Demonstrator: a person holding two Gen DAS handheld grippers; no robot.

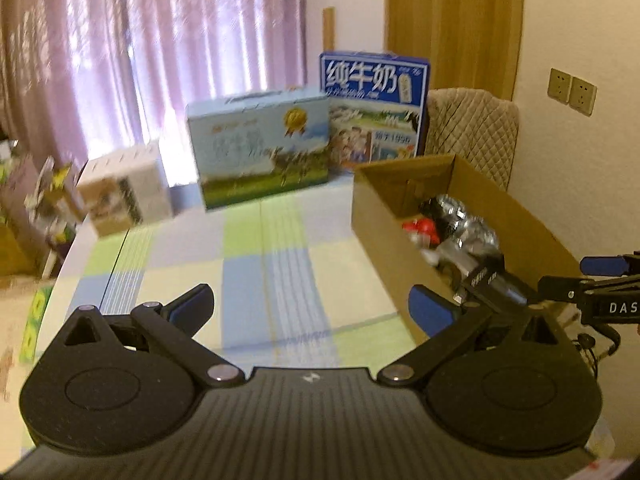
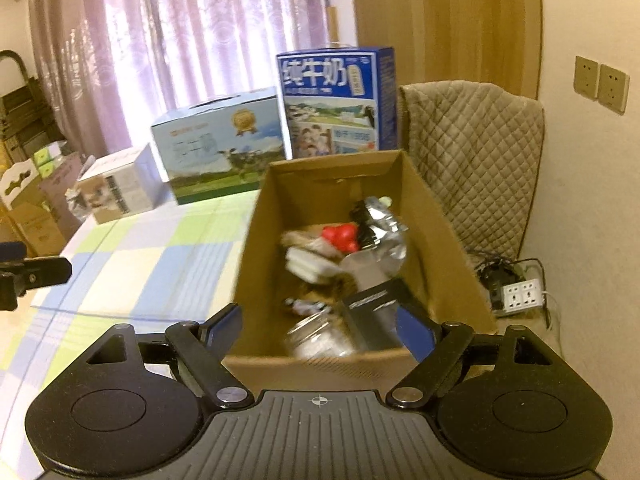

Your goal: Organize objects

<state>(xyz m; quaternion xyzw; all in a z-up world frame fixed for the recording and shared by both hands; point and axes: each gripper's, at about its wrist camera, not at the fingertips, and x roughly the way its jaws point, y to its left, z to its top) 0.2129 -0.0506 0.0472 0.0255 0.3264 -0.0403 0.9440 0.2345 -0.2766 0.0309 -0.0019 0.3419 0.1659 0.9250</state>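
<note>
An open cardboard box [image 2: 256, 248] stands on the checked tablecloth [image 1: 248, 248]; the left wrist view has it at the right [image 1: 380, 224]. Inside lie a red toy [image 2: 340, 236], silver foil packs [image 2: 380, 224], a white item [image 2: 308, 266], a black carton [image 2: 372, 308] and a clear jar [image 2: 316, 336]. My right gripper [image 2: 320, 320] hovers open over the box's near end, nothing between its blue pads. My left gripper [image 1: 312, 304] is open above the bare cloth, left of the box. The right gripper's tip [image 1: 600, 280] shows at the left view's right edge.
Two milk cartons, one light blue [image 1: 260, 148] and one dark blue [image 1: 376, 108], and a white box [image 1: 124, 188] stand at the table's far side before pink curtains. A quilted chair [image 2: 476, 160] is right of the box. A power strip [image 2: 522, 296] lies on the floor.
</note>
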